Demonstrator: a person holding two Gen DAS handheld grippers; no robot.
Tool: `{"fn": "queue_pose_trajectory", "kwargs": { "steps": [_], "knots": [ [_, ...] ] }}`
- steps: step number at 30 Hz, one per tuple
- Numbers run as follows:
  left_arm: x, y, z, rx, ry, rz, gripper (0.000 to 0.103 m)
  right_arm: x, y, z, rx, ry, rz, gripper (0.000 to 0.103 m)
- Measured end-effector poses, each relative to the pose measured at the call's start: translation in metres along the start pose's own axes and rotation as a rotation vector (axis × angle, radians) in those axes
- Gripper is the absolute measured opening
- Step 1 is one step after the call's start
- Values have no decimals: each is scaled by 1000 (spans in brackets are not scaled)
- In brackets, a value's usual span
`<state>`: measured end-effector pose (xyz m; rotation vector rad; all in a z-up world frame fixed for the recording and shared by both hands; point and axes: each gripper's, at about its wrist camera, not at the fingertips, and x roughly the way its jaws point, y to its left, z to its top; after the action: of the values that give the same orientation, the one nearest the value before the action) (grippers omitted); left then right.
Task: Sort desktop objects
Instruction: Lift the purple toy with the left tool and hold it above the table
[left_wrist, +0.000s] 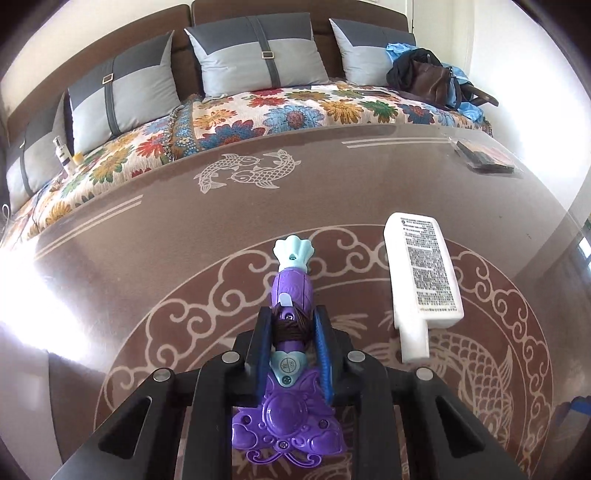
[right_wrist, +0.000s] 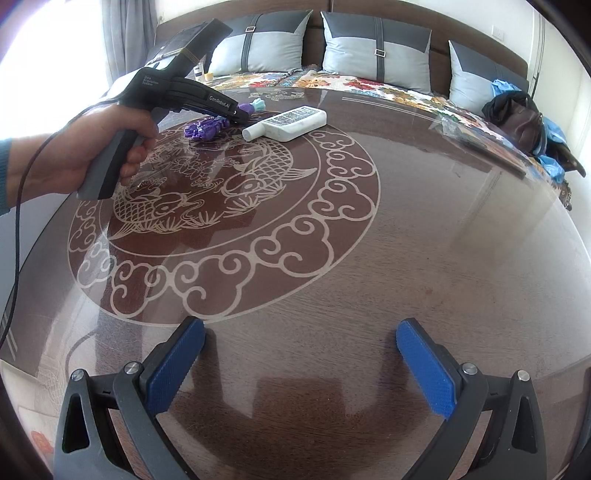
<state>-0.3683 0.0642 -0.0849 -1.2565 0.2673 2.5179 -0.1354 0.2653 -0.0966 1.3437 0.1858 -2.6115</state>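
A purple toy wand (left_wrist: 290, 373) with a pale blue shell tip lies on the brown patterned table (left_wrist: 155, 258). My left gripper (left_wrist: 290, 325) is shut on the wand's middle, blue pads against both sides. A white bottle (left_wrist: 423, 273) with a printed label lies flat just right of the wand. In the right wrist view the left gripper (right_wrist: 242, 115) holds the wand (right_wrist: 207, 127) at the far left, with the white bottle (right_wrist: 286, 123) beside it. My right gripper (right_wrist: 299, 345) is open and empty above the table's near part.
A dark packet in clear wrap (left_wrist: 484, 157) lies near the table's far right edge. Behind the table is a sofa with a floral cover (left_wrist: 258, 107), grey cushions, a brown bag (left_wrist: 430, 83) and a small bottle (left_wrist: 62, 153).
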Motion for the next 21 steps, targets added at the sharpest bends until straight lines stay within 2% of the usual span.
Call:
{"fn": "queue_pose_trajectory", "kwargs": {
  "steps": [6,13,14,16,17,18,19,21],
  "knots": [
    [-47,7,-66,-142,2,65,21,0,0,0,0,0,0,103],
    [-107,-1,-148,-217,5,88,22,0,0,0,0,0,0,103],
    [-111,-3,-155,-213,2,84,25,0,0,0,0,0,1,103],
    [-116,-6,-163,-187,4,80,46,0,0,0,0,0,1,103],
    [-114,-8,-165,-168,23,96,71,0,0,0,0,0,1,103],
    [-114,-9,-167,-163,36,123,89,0,0,0,0,0,1,103],
    [-113,-7,-169,-168,41,136,94,0,0,0,0,0,1,103],
    [-114,1,-175,-207,30,101,95,0,0,0,0,0,1,103]
  ]
}}
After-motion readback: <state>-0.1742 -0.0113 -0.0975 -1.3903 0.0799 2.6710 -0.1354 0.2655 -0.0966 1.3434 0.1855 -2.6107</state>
